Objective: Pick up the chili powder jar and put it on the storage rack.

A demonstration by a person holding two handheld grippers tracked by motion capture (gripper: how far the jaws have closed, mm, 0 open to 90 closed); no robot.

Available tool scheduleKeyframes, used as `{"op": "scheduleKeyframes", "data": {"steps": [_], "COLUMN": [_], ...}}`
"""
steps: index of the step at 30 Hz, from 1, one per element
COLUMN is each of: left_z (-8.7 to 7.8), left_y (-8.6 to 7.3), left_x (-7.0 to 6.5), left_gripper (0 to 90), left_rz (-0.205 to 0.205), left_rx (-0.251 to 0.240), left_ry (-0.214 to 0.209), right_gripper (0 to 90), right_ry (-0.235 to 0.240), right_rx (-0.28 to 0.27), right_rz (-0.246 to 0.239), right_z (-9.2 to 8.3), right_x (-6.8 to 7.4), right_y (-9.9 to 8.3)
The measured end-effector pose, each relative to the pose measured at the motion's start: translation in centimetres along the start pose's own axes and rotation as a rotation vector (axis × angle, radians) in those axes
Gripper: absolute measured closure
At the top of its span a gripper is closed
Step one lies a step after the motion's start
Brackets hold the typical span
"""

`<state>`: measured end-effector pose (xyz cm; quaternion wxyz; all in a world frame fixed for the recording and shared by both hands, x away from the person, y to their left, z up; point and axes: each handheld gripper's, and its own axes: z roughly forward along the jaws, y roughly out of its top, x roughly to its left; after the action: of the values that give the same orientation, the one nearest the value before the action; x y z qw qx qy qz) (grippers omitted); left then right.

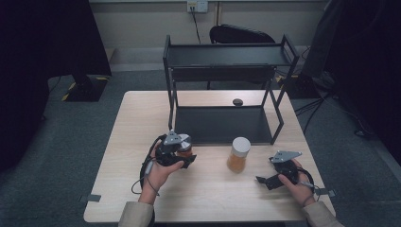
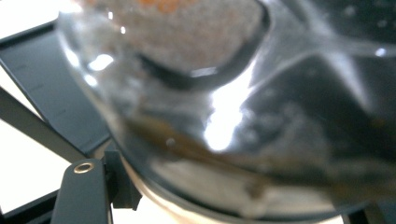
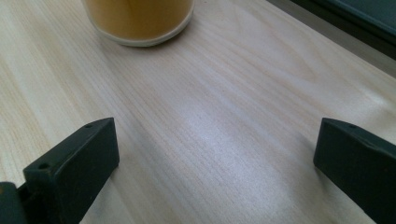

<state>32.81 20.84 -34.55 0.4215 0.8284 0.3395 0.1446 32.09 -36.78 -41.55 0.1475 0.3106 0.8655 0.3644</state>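
Before the black rack (image 1: pixel 227 90), left gripper (image 1: pixel 185 158) clamps 1 jar (image 1: pixel 184 150), seemingly glass up close; right gripper (image 1: pixel 265 180) gapes beside the other jar (image 1: pixel 238 155)

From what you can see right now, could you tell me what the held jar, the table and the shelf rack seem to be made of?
Held jar: clear and glossy with bright glare, probably glass or hard plastic.
Table: pale wood grain, matte; possibly laminate.
Shelf rack: thin dark matte bars and trays, likely painted metal.

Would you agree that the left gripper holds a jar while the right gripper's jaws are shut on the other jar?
Not quite: the right gripper has its jaws open over bare table, short of the other jar, as the right gripper view shows. The left gripper does hold a jar.
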Motion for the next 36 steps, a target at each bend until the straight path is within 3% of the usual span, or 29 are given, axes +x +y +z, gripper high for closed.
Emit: {"op": "scheduleKeyframes", "data": {"steps": [13, 23, 36], "left_z": [0.6, 1.1, 0.9], "left_y": [3.4, 6.1, 9.3], "left_x": [0.8, 1.2, 1.4], "left_gripper": [30.0, 30.0, 30.1], "left_rz": [0.017, 0.019, 0.044], "left_rx": [-0.006, -0.003, -0.009], "left_ry": [-0.007, -0.035, -0.034], "right_gripper": [0.0, 0.0, 0.0], "right_ry": [0.000, 0.000, 0.000], "right_rx": [0.000, 0.000, 0.000], "right_rz": [0.000, 0.000, 0.000], "right_z": [0.0, 0.0, 0.0], "right_x": [0.0, 0.0, 0.0], "right_y": [0.0, 0.0, 0.0]}}
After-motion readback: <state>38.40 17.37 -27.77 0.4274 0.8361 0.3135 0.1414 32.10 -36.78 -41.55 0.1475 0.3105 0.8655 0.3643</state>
